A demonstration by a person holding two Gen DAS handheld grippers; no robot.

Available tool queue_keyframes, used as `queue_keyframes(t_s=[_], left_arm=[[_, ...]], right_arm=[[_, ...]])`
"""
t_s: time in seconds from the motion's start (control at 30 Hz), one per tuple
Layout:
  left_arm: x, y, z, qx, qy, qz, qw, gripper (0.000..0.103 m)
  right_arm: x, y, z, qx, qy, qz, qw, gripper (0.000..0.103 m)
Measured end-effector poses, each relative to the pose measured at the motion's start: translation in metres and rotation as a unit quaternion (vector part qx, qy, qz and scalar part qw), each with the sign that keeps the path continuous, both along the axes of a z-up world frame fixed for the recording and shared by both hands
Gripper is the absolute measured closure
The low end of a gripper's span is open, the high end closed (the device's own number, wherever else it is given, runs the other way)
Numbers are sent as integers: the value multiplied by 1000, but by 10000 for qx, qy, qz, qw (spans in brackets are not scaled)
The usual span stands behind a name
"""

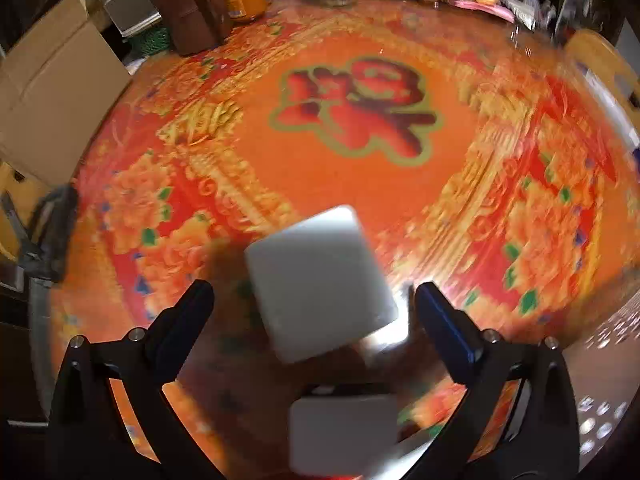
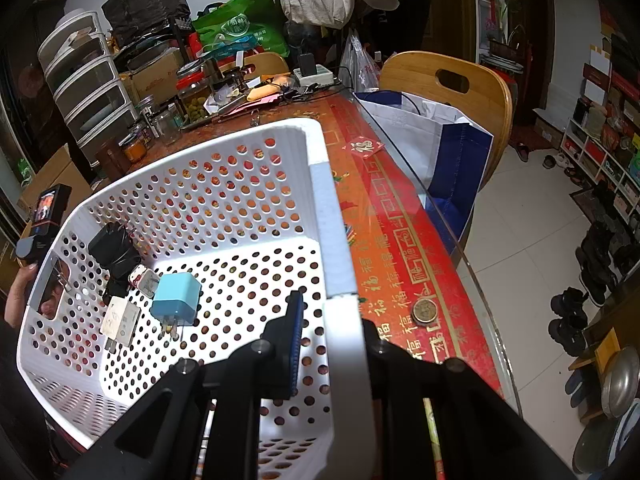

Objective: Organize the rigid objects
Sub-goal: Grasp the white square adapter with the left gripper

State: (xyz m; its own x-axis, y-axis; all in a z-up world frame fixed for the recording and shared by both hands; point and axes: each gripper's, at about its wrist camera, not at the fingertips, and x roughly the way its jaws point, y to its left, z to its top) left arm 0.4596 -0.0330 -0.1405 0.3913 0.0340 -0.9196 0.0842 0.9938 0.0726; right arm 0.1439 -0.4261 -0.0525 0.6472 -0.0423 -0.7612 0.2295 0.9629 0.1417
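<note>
The right gripper [image 2: 332, 344] is clamping the wall of the white basket [image 2: 320, 216], jaws pressed together on its rim, probably to steady it while items go in. Inside are lying a blue plug adapter [image 2: 176, 298], a white adapter [image 2: 122, 320] and a black charger [image 2: 114, 250]. The left gripper [image 1: 316, 308] is standing spread wide over the orange table [image 1: 320, 176], a white block [image 1: 320, 280] between its fingers, untouched, likely the next pick.

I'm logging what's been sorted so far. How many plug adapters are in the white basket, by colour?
In the white basket:
black adapter: 1
white adapters: 2
light blue adapter: 1
Total: 4
</note>
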Motion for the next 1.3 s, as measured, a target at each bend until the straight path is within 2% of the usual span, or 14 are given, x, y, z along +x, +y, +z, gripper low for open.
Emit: queue_keyframes(t_s=[0.1, 0.17, 0.2, 0.23, 0.37, 0.47, 0.53, 0.6, 0.73, 1.0, 1.3], left_arm=[[6, 1, -3, -113, -46, 126, 9998, 9], [2, 1, -3, -214, -128, 172, 9995, 20], [1, 1, -1, -255, -173, 180, 9994, 38], [-1, 1, 3, -196, -235, 210, 9993, 43], [-12, -12, 5, 236, -417, 152, 9987, 44], [-21, -10, 16, 328, -708, 248, 9966, 45], [-29, -10, 30, 608, -1109, 352, 9913, 45], [-36, -9, 42, 728, -1369, 392, 9871, 45], [-50, -8, 65, 890, -1731, 411, 9800, 46], [-80, -7, 104, 908, -2169, 357, 9713, 46], [-126, -36, 151, 941, -2617, 18, 9606, 46]], right_arm=[[0, 0, 0, -1, 1, 0, 10000, 87], [0, 0, 0, 1, -2, 0, 10000, 87], [0, 0, 0, 3, -4, 0, 10000, 87], [0, 0, 0, 1, -2, -2, 10000, 87], [0, 0, 0, 3, -3, -1, 10000, 87], [0, 0, 0, 2, 0, 0, 10000, 87], [0, 0, 0, -3, 0, 4, 10000, 87], [0, 0, 0, -3, -2, 4, 10000, 87], [1, 1, 0, 6, -2, -7, 10000, 87], [1, 1, 0, -1, 0, 2, 10000, 87], [0, 1, 1, -4, 0, 7, 10000, 87]])
